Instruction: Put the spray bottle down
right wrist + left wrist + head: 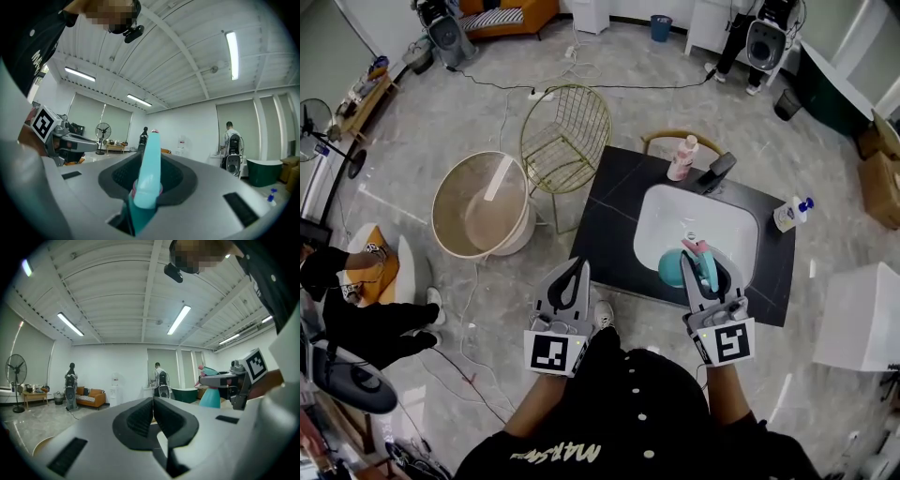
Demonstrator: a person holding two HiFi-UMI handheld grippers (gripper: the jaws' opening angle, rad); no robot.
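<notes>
Spray bottle (677, 269): teal; gripped by its head in the right gripper (703, 264); hanging over the white basin's (656, 220) near rim
Setting down: probably lower it upright onto the dark counter (614, 202); base flat; then loosen
Left gripper (577, 272): jaws together, empty; keep left

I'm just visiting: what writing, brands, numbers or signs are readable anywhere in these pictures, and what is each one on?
Black shirt: yellowish print, upside down, too blurred to read.
Marker cube on the left tool: black-and-white pattern, no letters.
Marker cube on the right tool: likewise.
Spray bottle: no print shows.
White bottle on the counter: label too small to read.
</notes>
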